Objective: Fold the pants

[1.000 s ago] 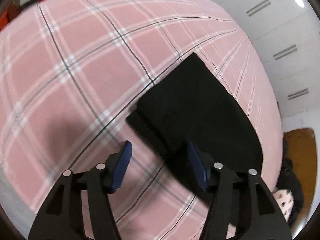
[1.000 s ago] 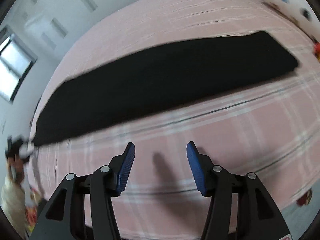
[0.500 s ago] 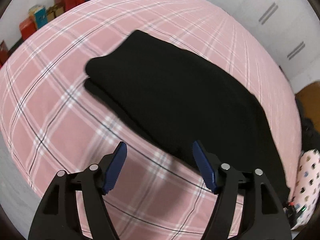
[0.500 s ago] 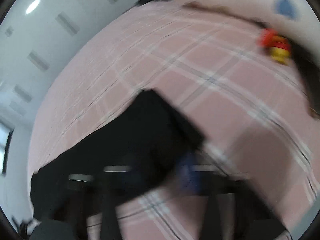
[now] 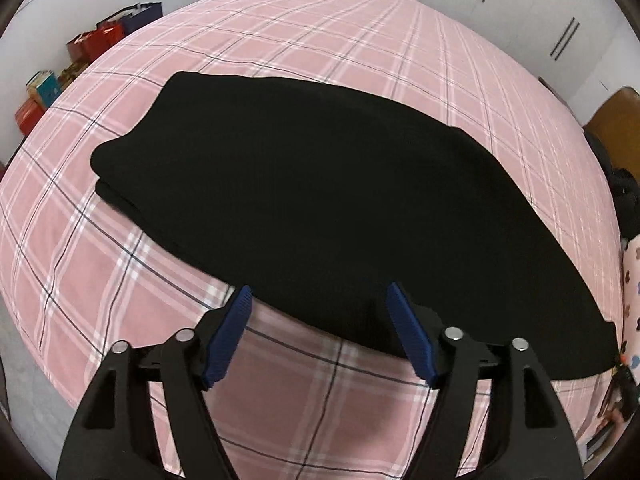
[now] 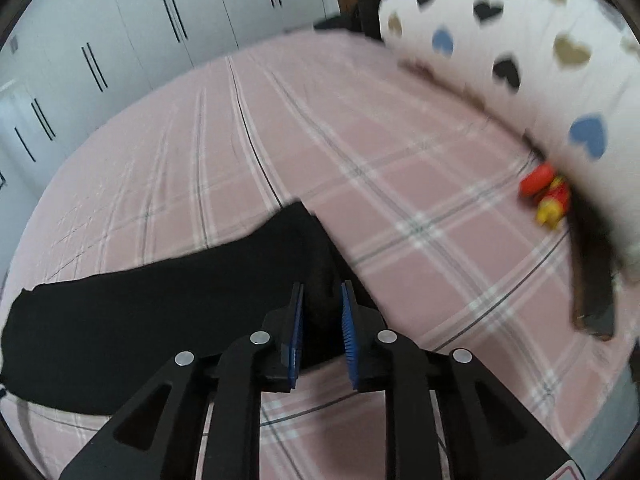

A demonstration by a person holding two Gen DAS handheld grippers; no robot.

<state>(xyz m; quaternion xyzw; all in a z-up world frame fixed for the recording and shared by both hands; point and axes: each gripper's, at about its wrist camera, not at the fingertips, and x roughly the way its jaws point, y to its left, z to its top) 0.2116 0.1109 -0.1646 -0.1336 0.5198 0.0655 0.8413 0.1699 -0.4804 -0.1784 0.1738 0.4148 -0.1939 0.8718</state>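
Observation:
Black pants point(image 5: 320, 200) lie folded lengthwise in a long band across the pink plaid bed point(image 5: 320, 40). My left gripper point(image 5: 320, 300) is open, its blue pads astride the near long edge of the pants. In the right wrist view my right gripper point(image 6: 322, 292) is shut on a lifted corner at one end of the pants point(image 6: 160, 304). The rest of the pants trails left on the bed point(image 6: 400, 180).
A white pillow with heart prints point(image 6: 520, 60) lies at the right, with a red and yellow toy point(image 6: 544, 196) beside it. White wardrobe doors point(image 6: 160, 20) stand beyond the bed. Red bags and boxes point(image 5: 80, 60) sit on the floor past the bed's left side.
My right gripper swung to the end of the pants and closed on its corner. My left gripper moved from the other end to the middle of the near long edge, staying open.

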